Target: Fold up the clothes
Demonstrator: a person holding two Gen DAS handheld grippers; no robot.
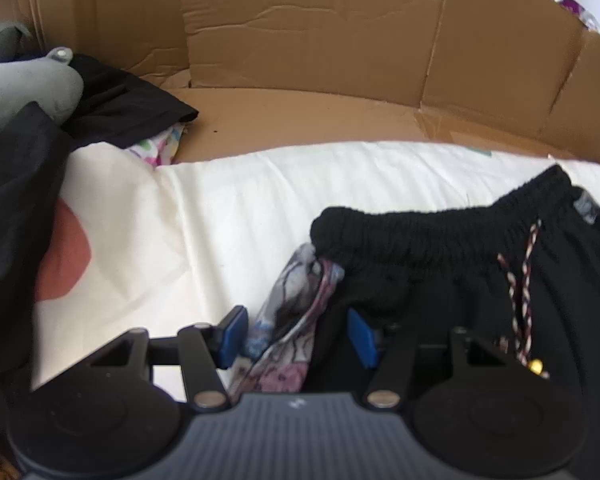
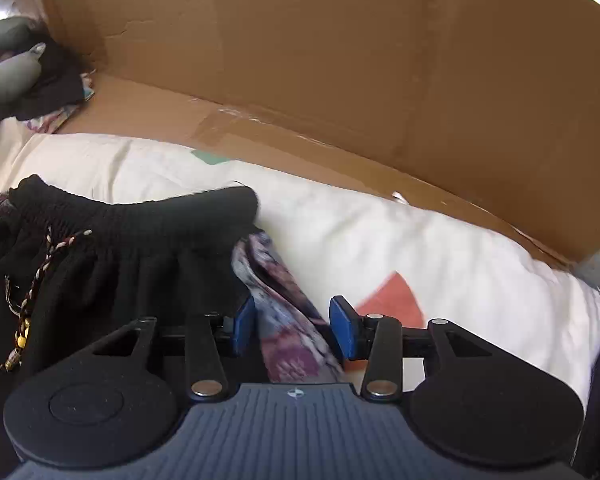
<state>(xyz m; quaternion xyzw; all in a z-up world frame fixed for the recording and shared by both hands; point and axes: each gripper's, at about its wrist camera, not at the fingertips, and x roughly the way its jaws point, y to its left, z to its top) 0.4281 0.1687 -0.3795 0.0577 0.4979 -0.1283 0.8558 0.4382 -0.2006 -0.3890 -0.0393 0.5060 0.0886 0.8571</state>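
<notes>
On one cream sheet [image 1: 228, 216], two grippers (left [image 1: 296, 336], right [image 2: 292, 326]) gape around one black skirt [image 1: 440, 248].

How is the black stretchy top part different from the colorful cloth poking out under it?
The black waistband is plain black; the patterned fabric is purple, grey and white. The waistband is thick and gathered; the patterned fabric looks thin and smooth. The waistband lies beyond the blue pads; the patterned fabric runs between them. Both seem one garment.
</notes>
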